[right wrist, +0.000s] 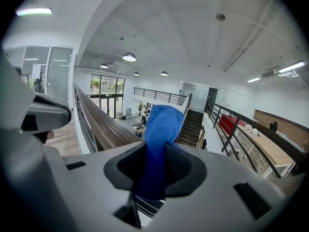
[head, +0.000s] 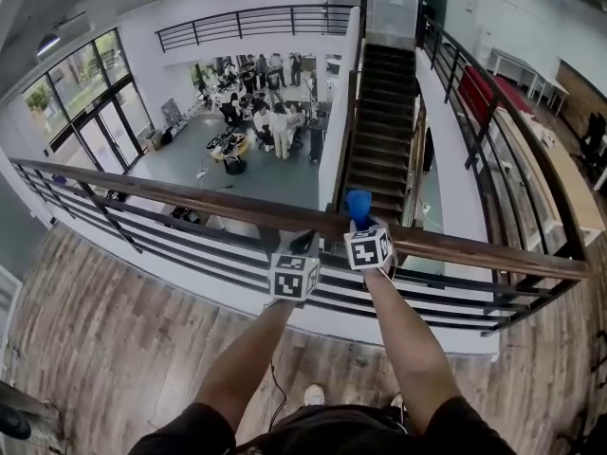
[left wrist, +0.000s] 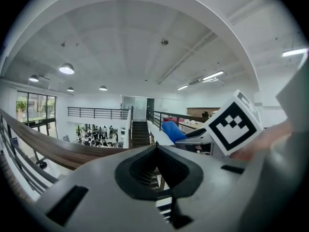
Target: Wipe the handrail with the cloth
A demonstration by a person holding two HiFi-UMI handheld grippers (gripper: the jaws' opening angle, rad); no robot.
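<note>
your left gripper [head: 303, 245] sits at the near edge of the wooden handrail [head: 190, 194], just left of where your two arms meet it. its own view shows the jaws brought together at the tips with nothing between them [left wrist: 155, 149], and the handrail [left wrist: 48, 149] sweeps away from them to the left. whether the tips touch the wood cannot be told. just beside it along the handrail is your right gripper [head: 359, 222], its marker cube over the rail's near edge. its jaws are clamped on the blue cloth [head: 358, 204]. in the right gripper view the cloth [right wrist: 161, 129] fills the gap between the dark pads [right wrist: 186, 166] and stands up past the tips as a rounded fold, with the handrail [right wrist: 101, 124] running off behind it to the left. from the head view the cloth pokes out over the far side of the handrail, and contact with the top of the rail is not clear. the left gripper view catches the same cloth [left wrist: 171, 129] beside the right gripper's cube [left wrist: 234, 122]. beyond the handrail, straight past the cloth, dark stairs [head: 379, 121] go down to a lower floor where a group of people [head: 261, 121] stands. on your side of the handrail lies wood plank flooring [head: 114, 330].
</note>
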